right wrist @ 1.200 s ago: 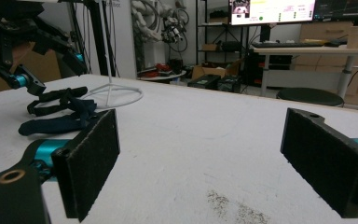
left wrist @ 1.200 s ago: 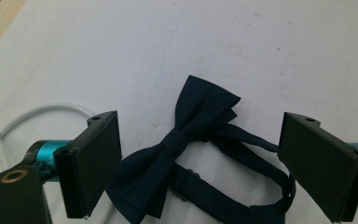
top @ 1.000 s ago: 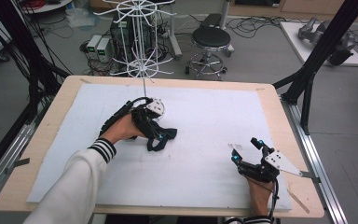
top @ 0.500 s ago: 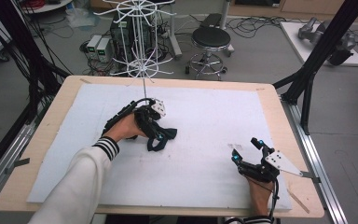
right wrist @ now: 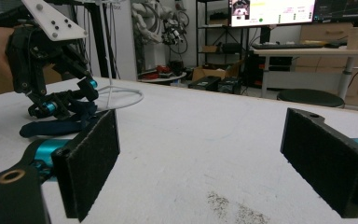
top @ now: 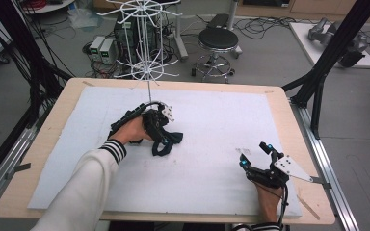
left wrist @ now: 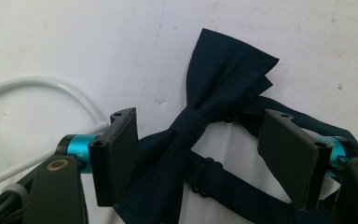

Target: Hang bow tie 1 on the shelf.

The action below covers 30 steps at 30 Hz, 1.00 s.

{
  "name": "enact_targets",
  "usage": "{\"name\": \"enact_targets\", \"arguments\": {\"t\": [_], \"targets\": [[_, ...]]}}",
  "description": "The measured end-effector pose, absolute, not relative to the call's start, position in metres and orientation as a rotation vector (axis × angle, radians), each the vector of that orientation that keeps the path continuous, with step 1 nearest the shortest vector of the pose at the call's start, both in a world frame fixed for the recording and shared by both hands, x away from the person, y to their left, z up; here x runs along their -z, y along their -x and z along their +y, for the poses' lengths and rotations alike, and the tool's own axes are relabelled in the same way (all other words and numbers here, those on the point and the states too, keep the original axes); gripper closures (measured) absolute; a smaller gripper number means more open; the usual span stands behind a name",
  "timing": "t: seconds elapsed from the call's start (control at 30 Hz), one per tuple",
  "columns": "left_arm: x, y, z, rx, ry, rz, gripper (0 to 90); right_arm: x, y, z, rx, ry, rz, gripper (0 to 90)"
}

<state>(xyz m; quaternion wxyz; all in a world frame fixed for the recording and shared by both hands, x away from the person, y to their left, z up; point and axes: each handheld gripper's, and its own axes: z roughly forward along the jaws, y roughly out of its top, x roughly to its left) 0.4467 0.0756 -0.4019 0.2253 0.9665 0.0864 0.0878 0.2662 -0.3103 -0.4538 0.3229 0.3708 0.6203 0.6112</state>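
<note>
Right now the left hand-held gripper [top: 160, 135] is down on the dark blue bow tie [left wrist: 214, 100], which lies flat on the white mat [top: 212, 125] covering the tabletop [top: 53, 115], just in front of the foot of the white wire rack [top: 147, 57]. In the left gripper view its jaws stand to either side of the tie, one against the lower wing and the other over the strap [left wrist: 228, 186], with the knot between them. They have just been closing, but the pads do not look pressed into the cloth yet, so I would call them spread around the tie and not yet pinching it.

Over at the near right corner the right hand-held gripper [top: 256, 156] sits low on the mat with its jaws wide apart and nothing between them, well apart from the tie.

As for progress, this looks like the very start: the tie is not lifted and the rack's arms look bare. My guess is that the grip, the lift and hanging it on one of the rack's arms are all left to do.
</note>
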Motion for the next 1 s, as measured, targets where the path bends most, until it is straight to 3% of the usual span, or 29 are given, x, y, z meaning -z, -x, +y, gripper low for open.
{"name": "enact_targets", "arguments": {"t": [0.57, 0.9, 1.0], "targets": [[0.4071, -0.4489, 0.0716, -0.275, -2.719, 0.174, 41.4, 0.4538, -0.2658, -0.3103, -1.608, -0.977, 1.623, 11.1], [0.4113, -0.4475, 0.0680, -0.290, -2.753, 0.145, 54.4, 0.4537, -0.2655, -0.3105, -1.609, -0.983, 1.625, 11.1], [0.4108, -0.4477, 0.0686, -0.297, -2.758, 0.141, 62.8, 0.4537, -0.2655, -0.3106, -1.608, -0.984, 1.625, 11.1]]}}
